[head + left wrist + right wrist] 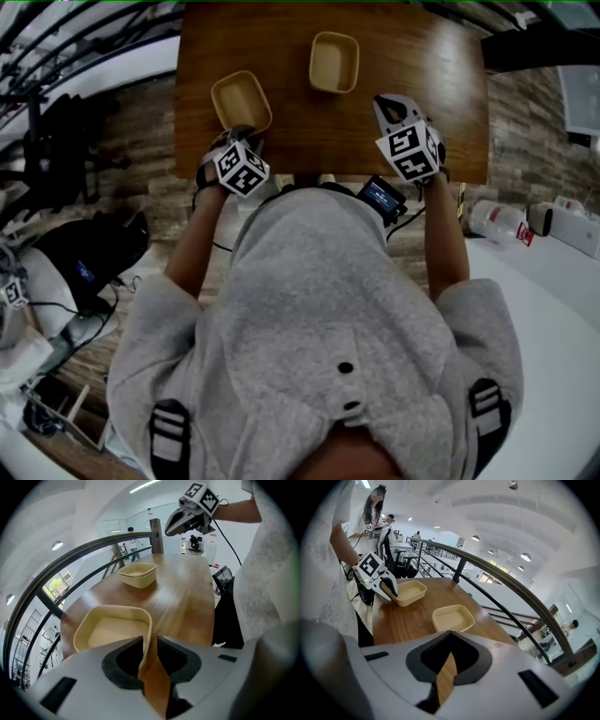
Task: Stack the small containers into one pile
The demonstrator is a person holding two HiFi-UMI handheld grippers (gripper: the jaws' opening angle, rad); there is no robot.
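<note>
Pale-yellow plastic, shallow and round-cornered, makes up both of the small containers we have to pile. Both sit open side up and well apart on the brown wood-grain worktop (300, 131): the nearer container (241, 100) by the front left corner, the farther container (334, 62) toward the back middle. The left hand-held gripper (150, 643) straddles the nearer container's closest wall, one jaw inside the tray and the other outside. We judge this the sensible way to take a thin-walled tray, by its rim, so that it can be lifted level and lowered into the other one. Its jaws are apart with the wall between them. A sliver of worktop shows between the wall and the outer jaw, so we would not call it clamped yet. The right hand-held gripper (449, 654) has its jaws together on nothing and hangs above the worktop's right side, clear of both trays. We take it as kept out of the way, or held ready to steady the farther container. No pile exists yet. As for writing, we find none on either container. The cubes on the grippers bear only black-and-white square patterns, and a white bottle with a red label (499, 221), lying off to the right of the worktop, has print too small for us to read.
</note>
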